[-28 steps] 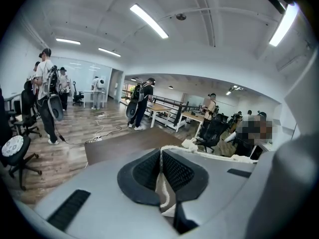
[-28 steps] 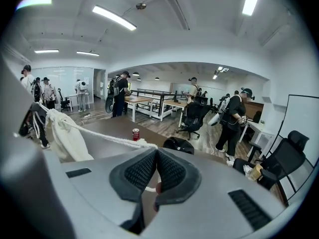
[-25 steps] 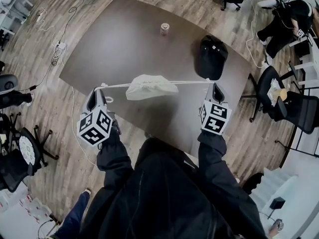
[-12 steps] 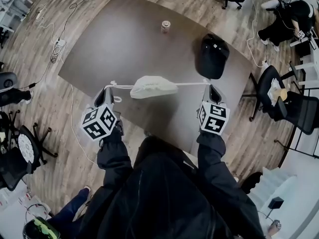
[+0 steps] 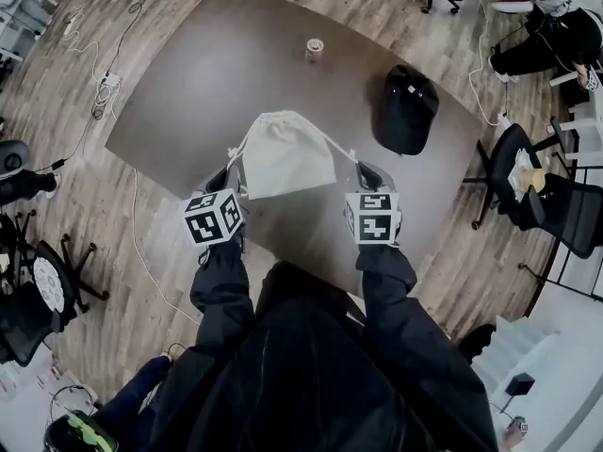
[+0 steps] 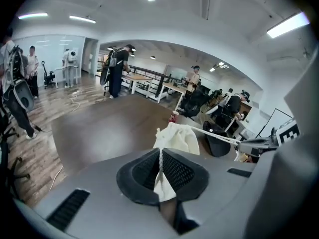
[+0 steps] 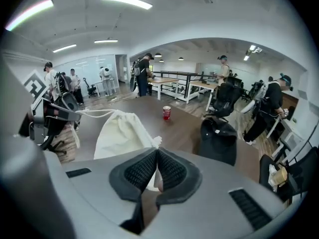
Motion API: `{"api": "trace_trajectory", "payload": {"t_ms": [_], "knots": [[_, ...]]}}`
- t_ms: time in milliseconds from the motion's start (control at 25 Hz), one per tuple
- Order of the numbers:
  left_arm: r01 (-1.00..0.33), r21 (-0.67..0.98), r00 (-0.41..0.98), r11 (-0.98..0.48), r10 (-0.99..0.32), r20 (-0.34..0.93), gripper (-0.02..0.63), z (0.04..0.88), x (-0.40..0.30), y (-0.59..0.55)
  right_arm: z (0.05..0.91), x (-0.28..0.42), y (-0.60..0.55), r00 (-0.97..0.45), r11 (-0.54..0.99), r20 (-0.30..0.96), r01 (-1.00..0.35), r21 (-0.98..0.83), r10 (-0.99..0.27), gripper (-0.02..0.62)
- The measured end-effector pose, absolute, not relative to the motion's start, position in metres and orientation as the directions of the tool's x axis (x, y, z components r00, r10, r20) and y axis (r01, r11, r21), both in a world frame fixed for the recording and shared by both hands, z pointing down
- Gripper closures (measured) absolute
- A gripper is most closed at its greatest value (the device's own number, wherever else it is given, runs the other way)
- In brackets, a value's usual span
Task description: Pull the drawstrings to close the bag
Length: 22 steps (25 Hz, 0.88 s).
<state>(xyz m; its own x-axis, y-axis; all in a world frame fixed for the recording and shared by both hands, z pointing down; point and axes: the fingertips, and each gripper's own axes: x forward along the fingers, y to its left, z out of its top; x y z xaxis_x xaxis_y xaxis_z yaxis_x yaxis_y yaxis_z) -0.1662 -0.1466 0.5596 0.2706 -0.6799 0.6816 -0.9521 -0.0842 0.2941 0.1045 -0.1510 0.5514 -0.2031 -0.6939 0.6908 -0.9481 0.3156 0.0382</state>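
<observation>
A cream drawstring bag (image 5: 284, 154) lies on the dark table (image 5: 198, 73), its gathered neck pointing away from me. White drawstrings run from the neck down each side to my grippers. My left gripper (image 5: 224, 177) sits at the bag's near left corner, shut on the left drawstring (image 6: 160, 159). My right gripper (image 5: 366, 170) is at the near right corner, shut on the other cord (image 5: 336, 145). In the right gripper view the bag (image 7: 121, 132) lies just beyond the shut jaws, with a bit of white showing between the pads.
A red can (image 5: 314, 49) stands at the table's far side. A black backpack (image 5: 407, 108) lies to the bag's right. Office chairs (image 5: 528, 172) stand off the table's right edge, and cables (image 5: 104, 92) trail on the floor at left. People stand in the background.
Both grippers have come inward and down toward the table. The bag, strung between taut level cords before, now lies spread out with its neck away from me and the cords angled along its sides.
</observation>
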Motion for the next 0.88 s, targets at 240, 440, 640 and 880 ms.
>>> {"api": "trace_trajectory", "payload": {"t_ms": [240, 440, 640, 880], "knots": [[-0.930, 0.352, 0.352, -0.109, -0.541, 0.764, 0.569, 0.619, -0.135, -0.139, 0.599, 0.061, -0.142, -0.293, 0.439, 0.778, -0.898, -0.025, -0.556, 0.568], [-0.924, 0.370, 0.368, -0.092, -0.472, 0.801, 0.569, 0.652, -0.124, -0.118, 0.629, 0.041, -0.119, -0.331, 0.494, 0.812, -0.867, -0.061, -0.481, 0.566], [-0.927, 0.364, 0.365, -0.095, -0.456, 0.812, 0.569, 0.667, -0.123, -0.105, 0.642, 0.030, -0.106, -0.363, 0.534, 0.805, -0.843, -0.069, -0.469, 0.563], [-0.911, 0.390, 0.407, -0.135, -0.453, 0.793, 0.428, 0.671, -0.108, -0.098, 0.653, 0.017, -0.096, -0.416, 0.533, 0.799, -0.834, -0.144, -0.434, 0.421]]}}
